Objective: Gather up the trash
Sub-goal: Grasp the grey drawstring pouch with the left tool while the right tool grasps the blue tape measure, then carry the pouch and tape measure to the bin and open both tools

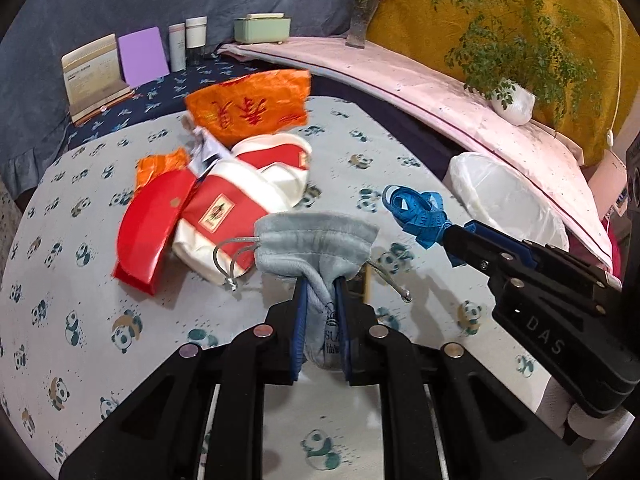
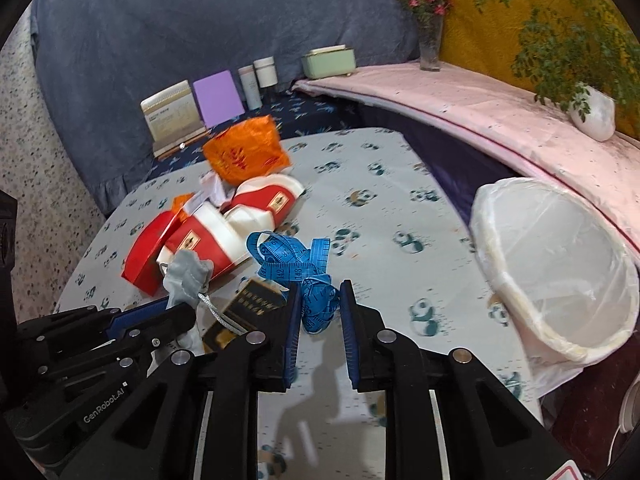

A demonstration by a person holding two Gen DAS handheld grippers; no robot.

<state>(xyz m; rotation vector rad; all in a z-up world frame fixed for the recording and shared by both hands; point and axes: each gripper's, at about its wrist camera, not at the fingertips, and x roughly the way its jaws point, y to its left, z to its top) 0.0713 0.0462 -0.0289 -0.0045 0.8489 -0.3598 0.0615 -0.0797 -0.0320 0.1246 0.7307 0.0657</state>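
Observation:
My left gripper [image 1: 320, 292] is shut on a grey drawstring pouch [image 1: 316, 244] and holds it above the panda-print table [image 1: 100, 312]. My right gripper [image 2: 319, 300] is shut on a tangled blue measuring tape [image 2: 298, 260], lifted above the table; it also shows in the left wrist view [image 1: 416, 212]. A white-lined trash bin [image 2: 560, 264] stands off the table's right edge. On the table lie an orange wrapper [image 1: 252, 106], red-and-white bags [image 1: 240, 200], a red box [image 1: 148, 228] and a dark gold-print box [image 2: 248, 308].
A pink-covered ledge [image 1: 400, 76] runs along the back right with a flower vase [image 1: 362, 20], a green box [image 1: 262, 28] and a potted plant [image 1: 512, 96]. A calendar [image 1: 94, 76], purple card [image 1: 142, 56] and two cups [image 1: 186, 42] stand at the back left.

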